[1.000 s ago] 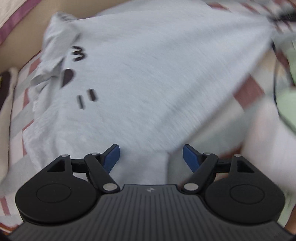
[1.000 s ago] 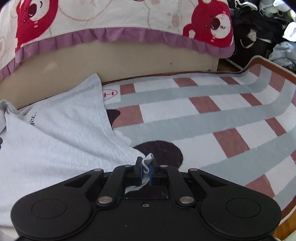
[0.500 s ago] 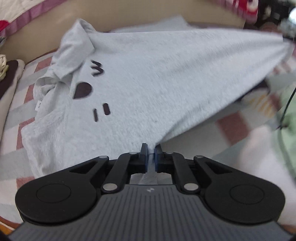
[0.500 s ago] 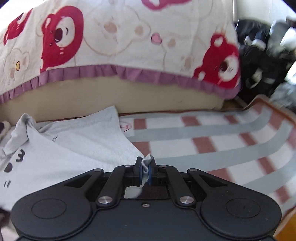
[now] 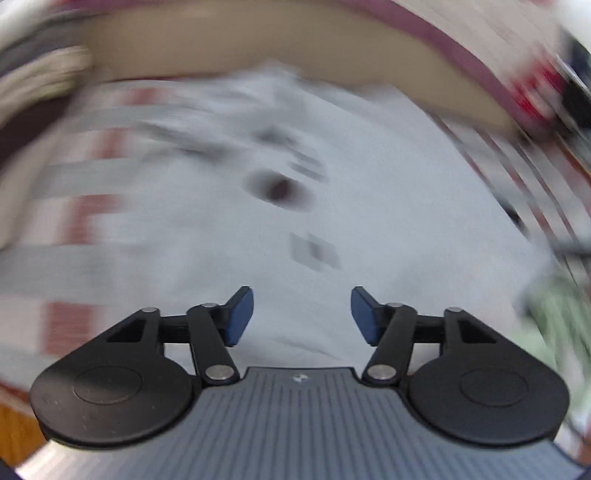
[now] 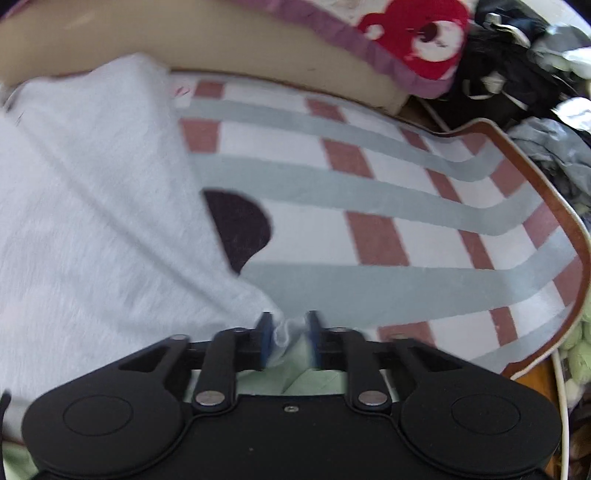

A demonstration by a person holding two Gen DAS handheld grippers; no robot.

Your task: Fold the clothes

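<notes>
Left wrist view is very blurry. The left gripper (image 5: 302, 317) has its two blue pads (image 5: 239, 316) spread wide apart, with nothing between them. Right in front of it and under it lies the grey shirt (image 5: 369, 206), soft and pale, with dark smudgy marks (image 5: 279, 188) on it. Off to the gripper's left is the striped rug (image 5: 74, 214), with red, white and grey bands. Far ahead runs a tan bed side (image 5: 258, 51).

In the right wrist view, the grey shirt (image 6: 92, 221) spreads out to the left of the right gripper (image 6: 289, 336). It looks fuzzy and has long slanted creases. One corner of it reaches in between the blue pads (image 6: 264, 339), which are a little apart, so the pinch looks loose. I cannot tell if the pads press the cloth. Ahead and to the right lies the flat striped rug (image 6: 369, 206) with a dark round patch (image 6: 240, 225) and a brown edge. A bear blanket (image 6: 413, 33) hangs over the bed far ahead, and a heap of dark clothes (image 6: 517, 74) sits far right.
</notes>
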